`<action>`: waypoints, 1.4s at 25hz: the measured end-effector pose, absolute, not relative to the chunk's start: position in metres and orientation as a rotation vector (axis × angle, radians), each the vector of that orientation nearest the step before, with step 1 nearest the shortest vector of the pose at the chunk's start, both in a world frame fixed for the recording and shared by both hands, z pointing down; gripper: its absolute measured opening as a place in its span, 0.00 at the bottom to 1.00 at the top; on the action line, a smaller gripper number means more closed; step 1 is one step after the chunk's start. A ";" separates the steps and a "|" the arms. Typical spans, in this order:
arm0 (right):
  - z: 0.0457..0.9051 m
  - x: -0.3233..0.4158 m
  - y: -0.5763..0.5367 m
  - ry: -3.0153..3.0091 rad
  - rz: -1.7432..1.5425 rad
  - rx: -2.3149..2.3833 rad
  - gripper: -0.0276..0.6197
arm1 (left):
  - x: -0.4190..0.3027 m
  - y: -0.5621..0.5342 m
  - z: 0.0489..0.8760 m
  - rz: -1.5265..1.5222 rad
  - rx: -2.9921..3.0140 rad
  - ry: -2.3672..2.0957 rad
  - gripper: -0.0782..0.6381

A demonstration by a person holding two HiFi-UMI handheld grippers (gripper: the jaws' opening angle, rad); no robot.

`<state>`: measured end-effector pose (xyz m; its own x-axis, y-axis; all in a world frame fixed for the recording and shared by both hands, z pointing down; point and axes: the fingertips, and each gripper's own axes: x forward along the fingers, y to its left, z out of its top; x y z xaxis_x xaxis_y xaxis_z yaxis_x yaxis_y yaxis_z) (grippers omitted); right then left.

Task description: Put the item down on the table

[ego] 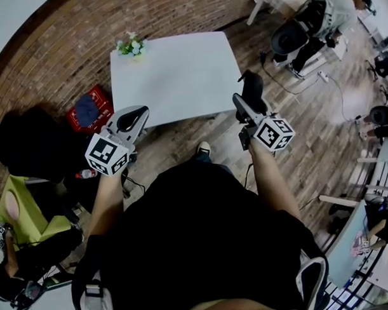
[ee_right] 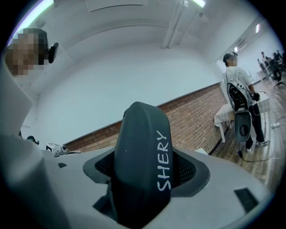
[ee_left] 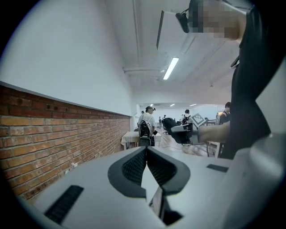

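My right gripper (ee_right: 147,174) is clamped on the dark item (ee_right: 140,134), a smooth rounded piece with "SHERY" in white letters down its side. It stands up out of the jaws, both pads pressing its flanks. In the head view the item (ego: 251,85) sits in the air just off the near right corner of the white table (ego: 172,75), not resting on it. My left gripper (ee_left: 146,166) carries nothing, its ribbed pads meeting at the tips; from above, the left gripper (ego: 130,119) hangs off the table's near left corner. The tabletop is bare but for a small bunch of flowers (ego: 130,46) at its far left corner. A red crate (ego: 91,109) lies on the wood floor by the table's left edge, against the brick wall (ee_left: 53,138). A person (ee_right: 239,107) with a backpack stands further down the room.
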<state>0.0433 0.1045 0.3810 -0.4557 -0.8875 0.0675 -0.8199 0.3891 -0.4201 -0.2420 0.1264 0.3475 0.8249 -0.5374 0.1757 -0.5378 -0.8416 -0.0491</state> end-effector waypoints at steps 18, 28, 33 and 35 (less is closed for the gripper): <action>0.403 0.083 0.058 2.467 -0.663 -1.556 0.59 | -0.199 0.081 0.355 0.324 2.996 -0.872 0.13; 0.417 0.104 0.034 2.462 -0.708 -1.554 0.59 | -0.172 0.054 0.364 0.348 2.992 -0.846 0.13; 0.423 0.118 0.013 2.466 -0.739 -1.552 0.59 | -0.156 0.031 0.366 0.349 2.980 -0.835 0.13; 0.424 0.124 0.007 2.466 -0.744 -1.556 0.59 | -0.148 0.025 0.365 0.346 2.979 -0.825 0.13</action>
<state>0.1236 0.0072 0.4241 -0.4589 -0.8764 0.1460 -0.8109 0.3460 -0.4720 -0.1482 0.0247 0.3648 0.8346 -0.5046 0.2210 -0.5114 -0.8588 -0.0296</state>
